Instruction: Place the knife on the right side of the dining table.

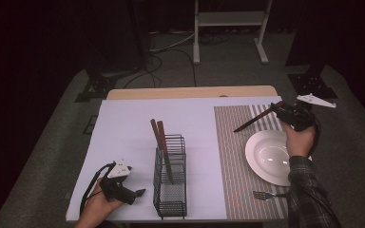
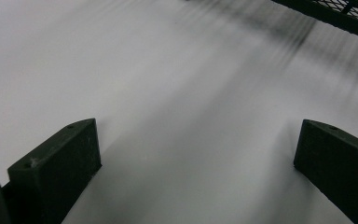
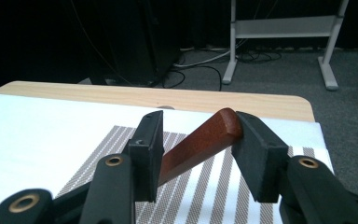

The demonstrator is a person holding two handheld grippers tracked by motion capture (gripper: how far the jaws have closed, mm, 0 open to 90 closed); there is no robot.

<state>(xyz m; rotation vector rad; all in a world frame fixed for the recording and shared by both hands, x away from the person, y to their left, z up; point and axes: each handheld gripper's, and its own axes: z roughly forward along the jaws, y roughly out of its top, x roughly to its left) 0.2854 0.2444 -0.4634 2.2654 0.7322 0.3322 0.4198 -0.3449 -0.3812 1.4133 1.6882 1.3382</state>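
From above, the person's right gripper [image 1: 285, 114] is raised over the far right part of the table, above the striped grey-and-white placemat [image 1: 233, 156]. It grasps a knife with a reddish-brown wooden handle and dark blade [image 1: 256, 119] by the handle end, and the blade slants down and to the left over the mat, just beyond the round white shallow plate [image 1: 266, 159]. A silver metal fork [image 1: 265, 194] lies on the mat near the front edge, beside the person's plaid sleeve [image 1: 309, 194]. In the middle of the white table cover [image 1: 123, 142] stands a black wire-mesh cutlery basket [image 1: 171, 183] with two more brown-handled utensils [image 1: 158, 133] upright in it. The left gripper [image 1: 140, 192] rests low at the front left, held in a hand, its tip pointing toward the basket and just short of it.

Looking along the left gripper, the two black jaws stand wide apart with nothing between them, only the white cover beneath; a corner of the black basket shows at the top right.

Looking along the right gripper, its jaws are clenched on the rounded wooden handle of the knife, which runs at a slant between them, with the striped mat below and the pale wooden table edge [image 3: 168, 98] beyond.
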